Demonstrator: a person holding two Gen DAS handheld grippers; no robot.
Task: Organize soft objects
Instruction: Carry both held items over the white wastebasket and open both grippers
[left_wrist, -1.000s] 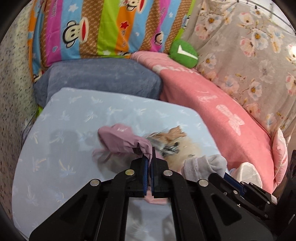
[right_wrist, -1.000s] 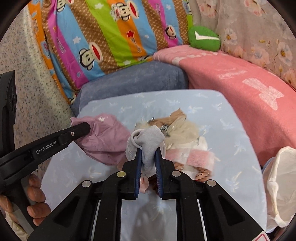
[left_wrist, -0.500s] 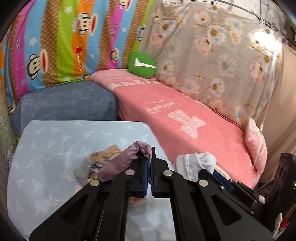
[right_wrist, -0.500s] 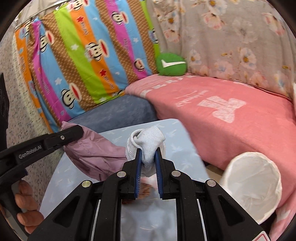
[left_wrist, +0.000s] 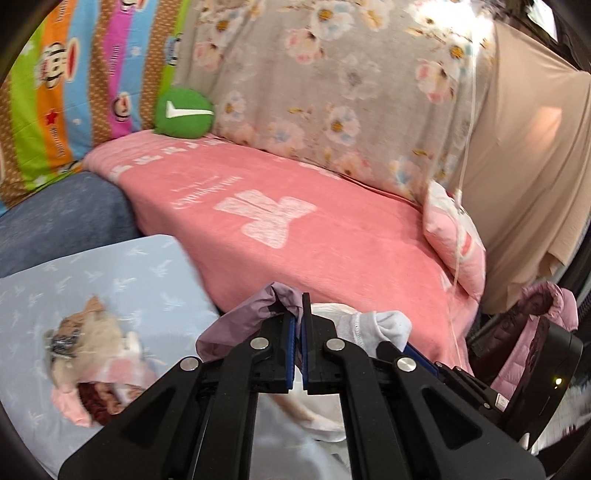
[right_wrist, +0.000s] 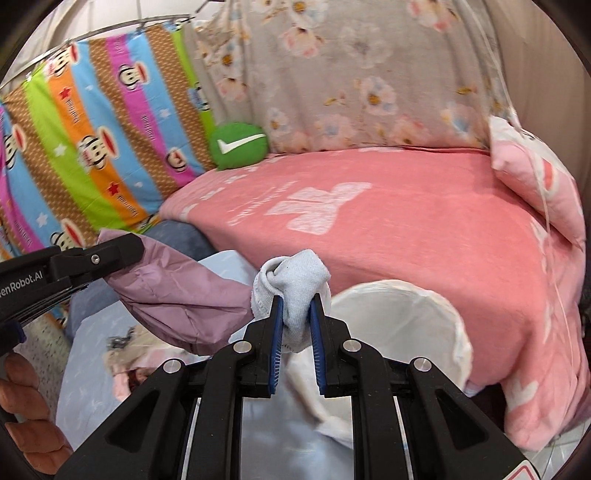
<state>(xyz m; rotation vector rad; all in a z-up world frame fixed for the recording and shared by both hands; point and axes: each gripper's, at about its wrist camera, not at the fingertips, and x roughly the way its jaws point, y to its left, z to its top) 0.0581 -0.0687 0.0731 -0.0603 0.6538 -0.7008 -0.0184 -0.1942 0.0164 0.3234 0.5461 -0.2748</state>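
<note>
Pale blue bedding (right_wrist: 92, 373) underlies both tools. Right gripper (right_wrist: 295, 306) pinches a white sock (right_wrist: 295, 280); left gripper (left_wrist: 297, 317), pressed together at nine o'clock, nips mauve cloth (right_wrist: 177, 299). That thin nip could slip before the white basket (right_wrist: 399, 325) at three o'clock.

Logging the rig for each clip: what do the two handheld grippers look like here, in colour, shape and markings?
Both the left gripper and the right gripper are matte black, with angular linkage arms joined by round silver rivets and two narrow fingers lined with blue ribbed pads. In the right wrist view, the left gripper's side bears white "GenRobot.AI" lettering, partly cut off. No cables or sleeves show.
</note>
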